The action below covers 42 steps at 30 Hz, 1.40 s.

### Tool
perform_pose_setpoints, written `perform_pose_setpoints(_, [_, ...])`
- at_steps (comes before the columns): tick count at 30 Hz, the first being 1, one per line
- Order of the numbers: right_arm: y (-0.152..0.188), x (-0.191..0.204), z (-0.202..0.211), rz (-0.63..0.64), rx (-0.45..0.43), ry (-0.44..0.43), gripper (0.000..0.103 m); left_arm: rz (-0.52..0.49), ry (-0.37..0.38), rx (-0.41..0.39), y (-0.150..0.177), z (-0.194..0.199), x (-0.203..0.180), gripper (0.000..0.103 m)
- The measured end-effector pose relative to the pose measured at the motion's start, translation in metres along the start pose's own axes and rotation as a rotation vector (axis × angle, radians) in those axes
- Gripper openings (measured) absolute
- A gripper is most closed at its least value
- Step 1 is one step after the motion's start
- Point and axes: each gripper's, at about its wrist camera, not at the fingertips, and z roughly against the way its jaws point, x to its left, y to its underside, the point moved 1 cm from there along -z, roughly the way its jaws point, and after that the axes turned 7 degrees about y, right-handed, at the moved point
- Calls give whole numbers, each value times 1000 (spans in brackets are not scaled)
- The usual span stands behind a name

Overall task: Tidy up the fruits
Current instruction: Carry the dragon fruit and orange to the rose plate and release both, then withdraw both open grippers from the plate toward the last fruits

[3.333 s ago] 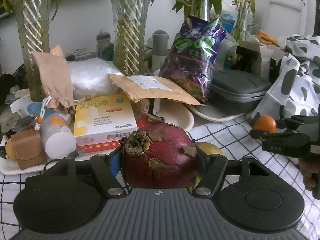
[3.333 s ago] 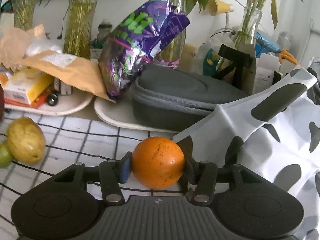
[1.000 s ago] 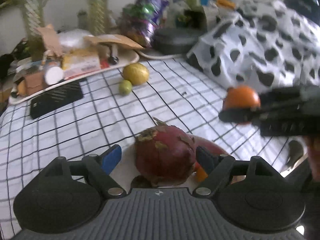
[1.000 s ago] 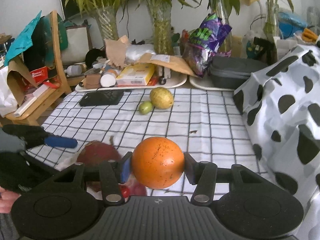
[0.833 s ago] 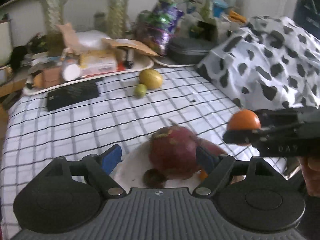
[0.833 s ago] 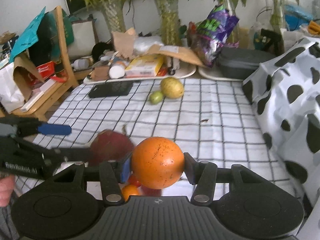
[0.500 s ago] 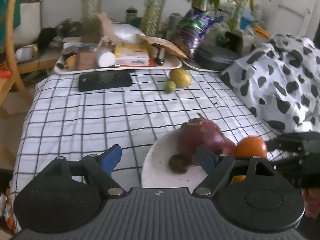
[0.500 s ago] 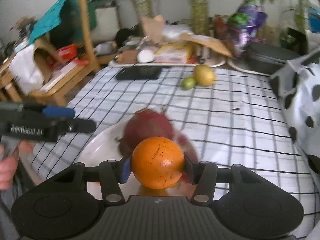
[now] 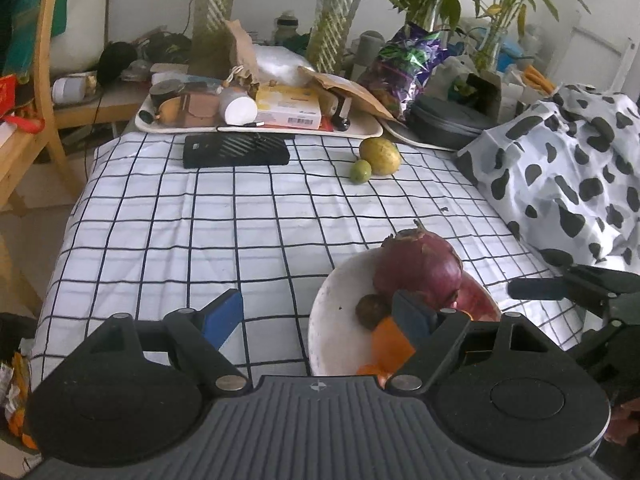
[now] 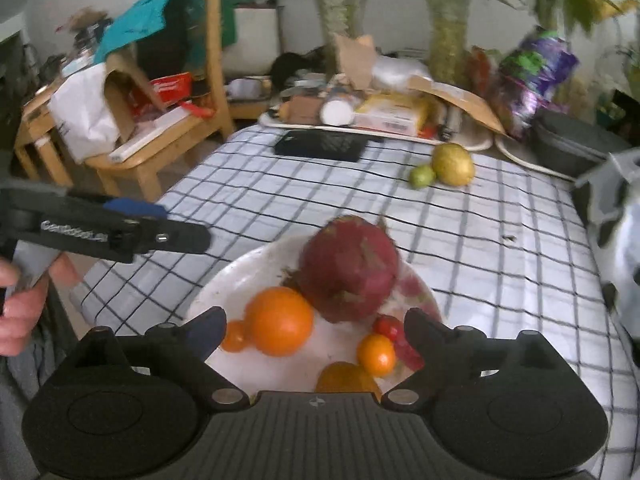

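A white plate [image 10: 224, 280] sits at the near edge of the checked tablecloth. On it lie a dark red dragon fruit [image 10: 350, 266], a large orange [image 10: 279, 320], smaller orange and red fruits [image 10: 375, 354] and a dark round fruit [image 9: 372, 311]. My right gripper [image 10: 314, 330] is open just above the plate, with the orange lying free by its left finger. My left gripper [image 9: 320, 312] is open and empty to the left of the plate [image 9: 332, 320]; the dragon fruit [image 9: 418, 268] lies beyond its right finger. A yellow fruit [image 9: 380, 156] and a small green one [image 9: 361, 171] lie far back on the cloth.
A black flat device [image 9: 236, 151] lies at the back of the cloth. Behind it stands a cluttered tray [image 9: 256, 120], vases with plants, a purple bag [image 9: 404, 68] and a grey case [image 9: 448, 124]. A spotted cloth [image 9: 560, 184] is on the right, wooden chairs [image 10: 152, 152] on the left.
My left gripper let go of the dragon fruit on the plate and drew back to the left. My right gripper opened and the orange now lies on the plate.
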Motion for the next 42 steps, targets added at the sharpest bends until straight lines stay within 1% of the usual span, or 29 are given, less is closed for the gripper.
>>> perform_pose_setpoints(5, [8,-12,8,-50,15,80,103,15,-11,13,4,3,-2,81])
perform_pose_setpoints(8, [13,-16,10,-74,38,121,103,22,-8,32,7,2,-4,81])
perform_pose_setpoints(11, [17,-20,10,-97,61,147,103,26,19,52,9,-1,-6,81])
perform_pose_setpoints(13, [18,-22,10,-105,66,160,103,16,29,59,9,-3,-10,81])
perform_pose_setpoints(18, [19,-25,9,-112,74,183,103,-1,26,66,9,-7,-15,81])
perform_pose_setpoints(29, [17,-28,8,-113,63,235,103,-43,18,70,11,-11,-22,81])
perform_pose_setpoints(38, [15,-38,12,-168,33,280,103,-55,31,63,9,-11,-23,81])
perform_pose_setpoints(42, [13,-41,13,-178,13,290,103,-82,28,55,6,-12,-26,81])
